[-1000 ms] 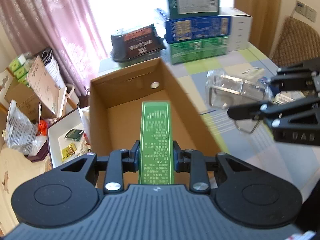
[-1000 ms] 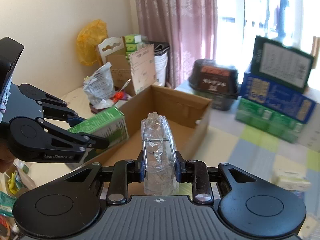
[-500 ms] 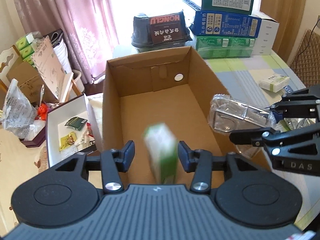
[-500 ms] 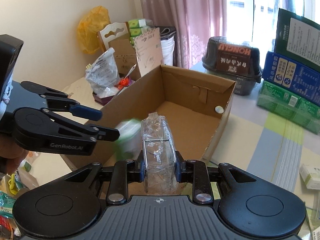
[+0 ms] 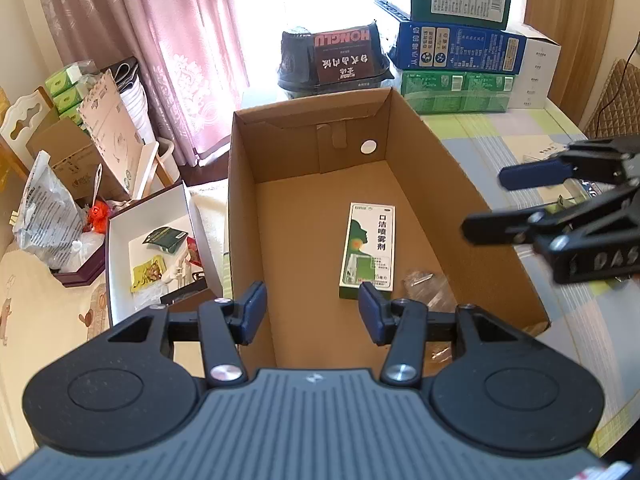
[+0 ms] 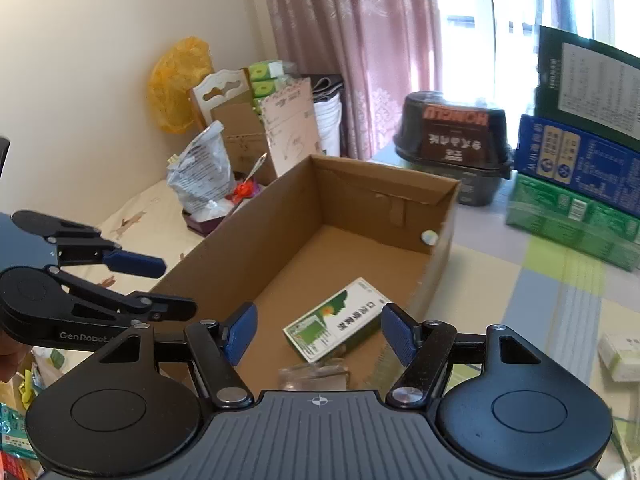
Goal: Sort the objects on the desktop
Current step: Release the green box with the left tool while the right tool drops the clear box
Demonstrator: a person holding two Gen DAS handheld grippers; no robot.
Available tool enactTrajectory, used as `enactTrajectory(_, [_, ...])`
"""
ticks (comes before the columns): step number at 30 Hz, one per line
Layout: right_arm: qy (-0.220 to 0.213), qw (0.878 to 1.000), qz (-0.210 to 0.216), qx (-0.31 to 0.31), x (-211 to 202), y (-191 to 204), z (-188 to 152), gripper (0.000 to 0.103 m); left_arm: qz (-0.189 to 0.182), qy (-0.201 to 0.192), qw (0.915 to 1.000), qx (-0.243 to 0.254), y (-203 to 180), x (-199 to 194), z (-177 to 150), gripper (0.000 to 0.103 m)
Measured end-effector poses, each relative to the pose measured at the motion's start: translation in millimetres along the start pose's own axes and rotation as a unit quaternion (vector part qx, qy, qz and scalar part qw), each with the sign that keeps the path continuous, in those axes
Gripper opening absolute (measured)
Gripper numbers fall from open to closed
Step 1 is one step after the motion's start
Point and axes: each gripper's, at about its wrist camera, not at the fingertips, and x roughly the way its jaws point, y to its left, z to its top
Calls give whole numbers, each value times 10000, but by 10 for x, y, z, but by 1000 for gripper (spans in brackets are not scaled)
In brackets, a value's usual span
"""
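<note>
An open cardboard box (image 5: 460, 184) (image 6: 248, 240) stands on the checked tablecloth. On its floor a green and white medicine box (image 5: 366, 250) (image 6: 340, 318) lies flat. A clear plastic packet (image 5: 426, 284) (image 6: 314, 376) rests beside it near the front wall. My left gripper (image 5: 312, 292) (image 6: 176, 286) hovers over the box's near left edge, its jaws opening with nothing between them. My right gripper (image 6: 320, 312) (image 5: 486, 204) hangs above the box's right wall, its jaws also opening and empty.
A black food container (image 5: 332, 58) and stacked green and blue cartons (image 5: 456, 68) line the far side by the window. A white tray (image 5: 116, 264) of small packets and other clutter sit left of the box. A small white box (image 6: 620, 356) lies on the tablecloth (image 5: 500, 128).
The left gripper let go of the green box, which fell flat into the cardboard box. The right gripper then opened and dropped the clear packet in beside it. Both hands sank slightly.
</note>
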Motion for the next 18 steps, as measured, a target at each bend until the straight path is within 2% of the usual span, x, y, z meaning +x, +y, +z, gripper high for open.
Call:
enactTrajectory(4, [-30,9999,-128,41,-147,-75,-11,66,-1,-17,10000,-50,-11,-50,-42,49])
enactTrajectory(7, [-36,9997,-213,67,-264,-116,-23,69,11,-63,10000,-68,-45,-107,-54,58])
enactTrajectory(12, [-97,9993,-351,1,-521,-117,-124,83,-40,-168,9998,-61,-163,-249,-57,76])
enactTrajectory(18, [-124,9985,-528,-105,-859,-157,-257,95,-176,-293,9994,106,-393,-451,-57,90])
